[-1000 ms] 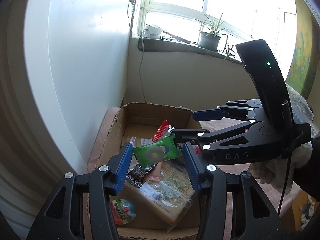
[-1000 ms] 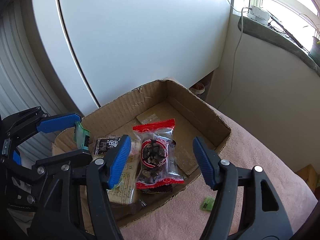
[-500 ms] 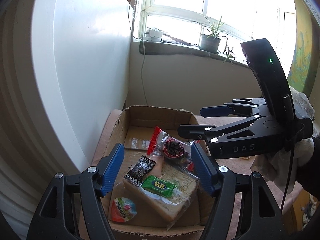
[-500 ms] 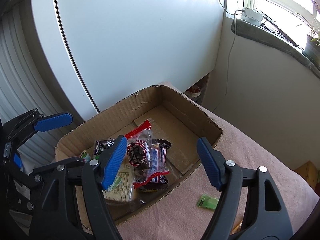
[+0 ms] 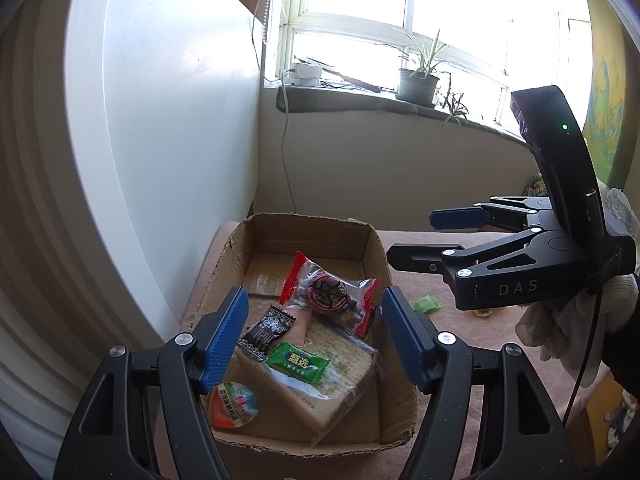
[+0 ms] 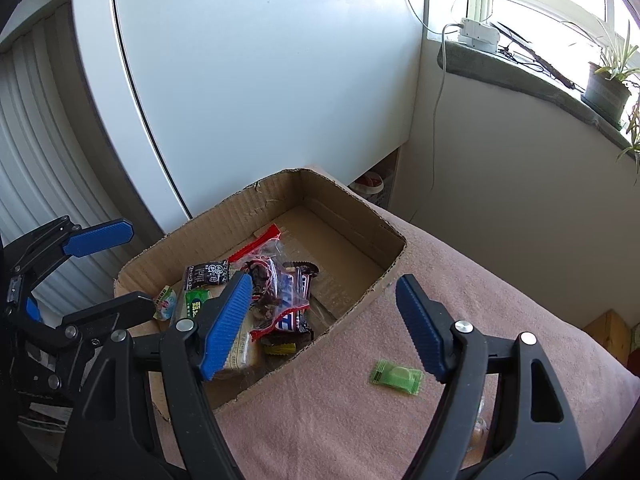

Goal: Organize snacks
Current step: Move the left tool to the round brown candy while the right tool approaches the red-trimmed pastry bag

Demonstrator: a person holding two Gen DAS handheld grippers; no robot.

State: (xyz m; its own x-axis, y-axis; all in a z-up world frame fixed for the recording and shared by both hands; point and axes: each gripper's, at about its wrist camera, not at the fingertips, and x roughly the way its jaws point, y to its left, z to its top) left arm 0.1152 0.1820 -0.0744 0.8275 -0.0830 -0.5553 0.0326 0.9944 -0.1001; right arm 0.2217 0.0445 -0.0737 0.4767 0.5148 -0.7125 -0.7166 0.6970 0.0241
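Note:
A cardboard box [image 5: 376, 248] [image 6: 352, 196] on a pink cloth holds several snacks. Among them are a red-ended clear packet [image 5: 328, 292] [image 6: 264, 276], a green packet [image 5: 298, 364] [image 6: 198, 304], a black sachet [image 5: 268, 330] and a wrapped loaf [image 5: 340, 384]. My left gripper [image 5: 313, 300] hovers open above the box with nothing in it. My right gripper [image 6: 324, 284] [image 5: 412, 234] is over the box's right edge; its jaws are opening and hold nothing. A small green candy [image 6: 396, 376] [image 5: 426, 304] lies on the cloth outside the box.
A tall white cabinet [image 6: 260, 80] stands close behind and left of the box. A wall with a hanging cable [image 5: 286, 152] and a sill with a potted plant [image 5: 418, 88] lie beyond. A gloved hand [image 5: 560, 320] holds the right gripper. The pink cloth [image 6: 480, 280] stretches right.
The left gripper let go of the green packet and the right gripper let go of the red-ended packet; both now lie in the box. Both jaws widened and the right gripper drew back to the right.

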